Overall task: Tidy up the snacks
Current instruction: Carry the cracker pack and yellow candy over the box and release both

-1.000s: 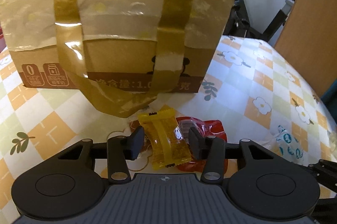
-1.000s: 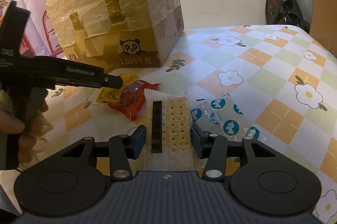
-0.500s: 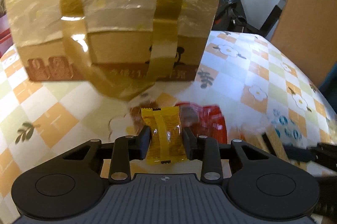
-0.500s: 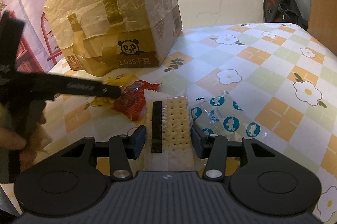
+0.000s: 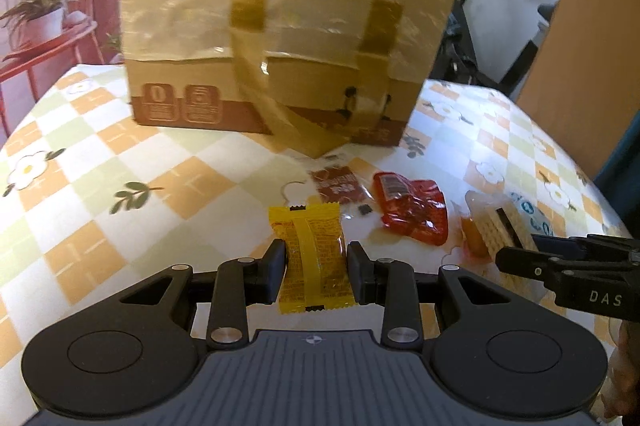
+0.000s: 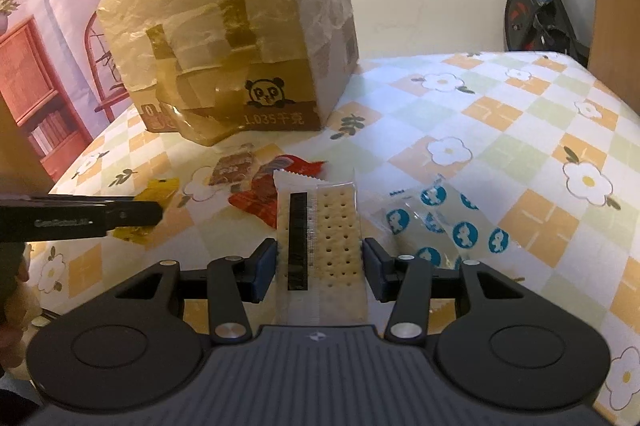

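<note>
Snacks are the business here, and two of them are already in hand: the left tool (image 5: pixel 316 266) is clamped on a yellow packet (image 5: pixel 312 258), which juts forward from between the pads, and the right tool (image 6: pixel 320 266) grips a clear-wrapped cracker pack (image 6: pixel 324 238) by its long edges. Both wrappers are slick film held only at the sides, so either could slide or twist out if a hand swings quickly; the yellow packet looks soft and may bulge free, and crackers squeezed harder would likely crack. Just beyond the tools lie the loose pieces on the desk (image 5: pixel 80 209): a red packet (image 5: pixel 412 209), a small brown sachet (image 5: pixel 336 181) beside it, and, seen from the right wrist, a clear wrapper with blue prints (image 6: pixel 440 222) near the cracker pack. The two tools sit close together over this cluster, so crossing paths could knock one grip loose or sweep a packet toward the desk edge. Further out stands the box (image 5: pixel 280 37), wrapped in crinkled film and taped, with a flap of tape hanging at its front base. If the snacks are meant to go in it, I see no opening from either view, so a packet pushed at the wrapped face would just slide off. The patterned cloth could also bunch if dragged.
</note>
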A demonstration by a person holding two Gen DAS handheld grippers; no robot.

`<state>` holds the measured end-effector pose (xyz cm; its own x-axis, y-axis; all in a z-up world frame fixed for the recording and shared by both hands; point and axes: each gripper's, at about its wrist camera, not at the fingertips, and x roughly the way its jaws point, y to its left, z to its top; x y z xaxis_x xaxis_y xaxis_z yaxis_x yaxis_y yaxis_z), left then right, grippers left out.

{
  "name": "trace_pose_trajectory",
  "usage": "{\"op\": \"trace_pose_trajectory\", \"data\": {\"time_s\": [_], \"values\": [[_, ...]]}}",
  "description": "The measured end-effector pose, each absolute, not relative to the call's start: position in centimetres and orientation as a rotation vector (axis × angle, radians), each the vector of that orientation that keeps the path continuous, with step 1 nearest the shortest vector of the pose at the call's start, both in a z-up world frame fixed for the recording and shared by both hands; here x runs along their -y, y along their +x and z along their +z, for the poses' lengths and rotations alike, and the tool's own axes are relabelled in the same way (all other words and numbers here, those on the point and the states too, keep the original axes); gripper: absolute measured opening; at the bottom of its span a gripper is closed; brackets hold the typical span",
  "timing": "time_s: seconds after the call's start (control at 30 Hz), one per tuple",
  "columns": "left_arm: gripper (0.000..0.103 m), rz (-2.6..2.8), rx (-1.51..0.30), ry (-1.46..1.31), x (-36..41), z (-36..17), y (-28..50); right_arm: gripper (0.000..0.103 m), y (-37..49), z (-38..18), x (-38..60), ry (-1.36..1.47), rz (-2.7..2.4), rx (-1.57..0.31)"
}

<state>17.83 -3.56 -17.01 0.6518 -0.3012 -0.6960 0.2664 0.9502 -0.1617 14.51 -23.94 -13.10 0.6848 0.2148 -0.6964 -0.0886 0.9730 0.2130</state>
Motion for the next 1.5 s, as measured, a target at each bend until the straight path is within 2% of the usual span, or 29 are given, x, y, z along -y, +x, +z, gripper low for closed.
{"op": "trace_pose_trajectory", "data": {"time_s": [0.4, 0.97, 1.27, 1.5], "values": [[0.035, -0.313, -0.678, -0.097, 0.5, -12.9, 17.2, 0.049, 15.6, -8.5, 22.4, 0.137, 0.196, -0.703], [0.035, -0.398, -0.376, -0.063, 0.6, 0.9, 25.1, 0.049, 24.9, 2.9, 19.5, 0.082, 0.290, -0.406], [0.036, -0.442, -0.421, -0.100, 3.8, 1.0, 32.5, 0.049, 32.5, 4.0, 19.5, 0.113, 0.302, -0.340], [0.036, -0.483, -0.444, -0.091, 4.1, -0.1, 34.0, 0.049, 36.1, 2.4, 20.6, 0.148, 0.288, -0.361]]}}
